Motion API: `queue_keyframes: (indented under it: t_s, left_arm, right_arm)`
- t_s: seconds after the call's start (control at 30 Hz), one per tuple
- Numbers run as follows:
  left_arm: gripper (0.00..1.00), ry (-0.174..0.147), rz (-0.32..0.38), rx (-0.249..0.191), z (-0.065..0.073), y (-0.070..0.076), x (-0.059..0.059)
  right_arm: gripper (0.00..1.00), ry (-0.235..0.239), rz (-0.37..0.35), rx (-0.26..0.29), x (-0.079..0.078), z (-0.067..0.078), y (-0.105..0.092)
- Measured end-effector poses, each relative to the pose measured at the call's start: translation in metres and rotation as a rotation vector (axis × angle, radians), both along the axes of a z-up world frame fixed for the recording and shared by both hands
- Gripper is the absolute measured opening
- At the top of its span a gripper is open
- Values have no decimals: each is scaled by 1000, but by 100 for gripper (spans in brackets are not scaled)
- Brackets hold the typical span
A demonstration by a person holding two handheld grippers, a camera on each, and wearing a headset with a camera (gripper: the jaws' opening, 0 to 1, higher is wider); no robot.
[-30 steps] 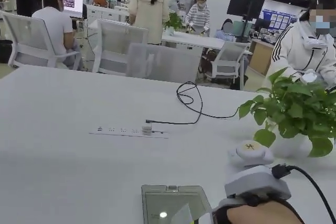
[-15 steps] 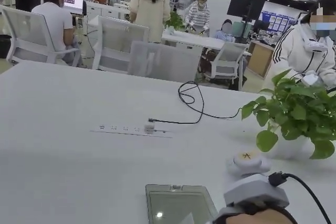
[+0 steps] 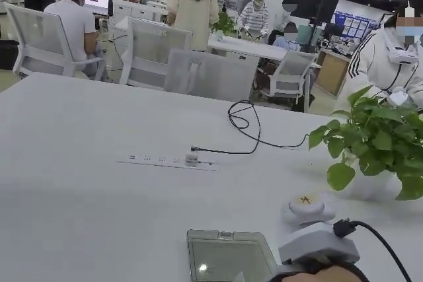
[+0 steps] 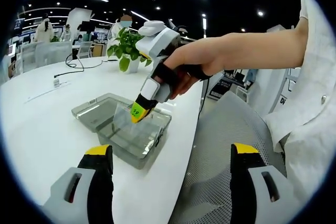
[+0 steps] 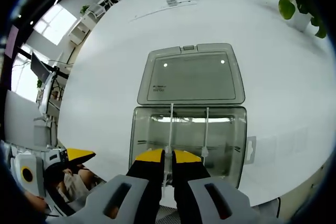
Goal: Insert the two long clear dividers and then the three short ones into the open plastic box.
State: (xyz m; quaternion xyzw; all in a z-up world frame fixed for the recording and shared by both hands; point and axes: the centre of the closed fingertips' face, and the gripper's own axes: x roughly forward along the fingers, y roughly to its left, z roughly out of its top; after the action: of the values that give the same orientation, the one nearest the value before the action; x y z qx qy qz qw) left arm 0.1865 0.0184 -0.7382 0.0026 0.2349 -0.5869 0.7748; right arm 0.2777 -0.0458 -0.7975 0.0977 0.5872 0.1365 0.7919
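The open clear plastic box [image 5: 233, 145] lies near the table's front edge with its lid [image 5: 191, 77] flat on the far side; the lid [image 3: 231, 259] is also in the head view. My right gripper [image 5: 167, 156] is shut on a clear divider [image 5: 170, 129] that reaches lengthwise into the box. A second clear divider [image 5: 206, 129] stands parallel to its right. In the left gripper view, the right gripper [image 4: 137, 114] hangs over the box [image 4: 131, 140] with the clear piece at its tip. My left gripper [image 4: 171, 150] is open and holds nothing, off the table's edge.
A potted plant [image 3: 377, 140] stands at the right, with a white round object [image 3: 305, 208] in front of it. A power strip [image 3: 168, 160] and a black cable [image 3: 248, 130] lie mid-table. A grey mesh chair [image 4: 210, 156] sits below the table edge. People and chairs are behind.
The head camera has shifted slightly. My right gripper stays over the box, and nothing on the table has visibly moved.
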Motion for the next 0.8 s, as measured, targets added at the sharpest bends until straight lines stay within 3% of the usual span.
queue_keyframes:
  t_s: [0.17, 0.37, 0.8]
  left_arm:
    - [95, 1, 0, 1, 0, 0, 0]
    - [95, 0, -1, -3, 1, 0, 0]
    - [98, -3, -1, -1, -2, -1, 0]
  right_arm:
    - [7, -4, 18, -7, 1, -1, 3]
    - [7, -11, 81, -53, 2, -2, 6]
    - [8, -10, 145, -68, 2, -14, 14]
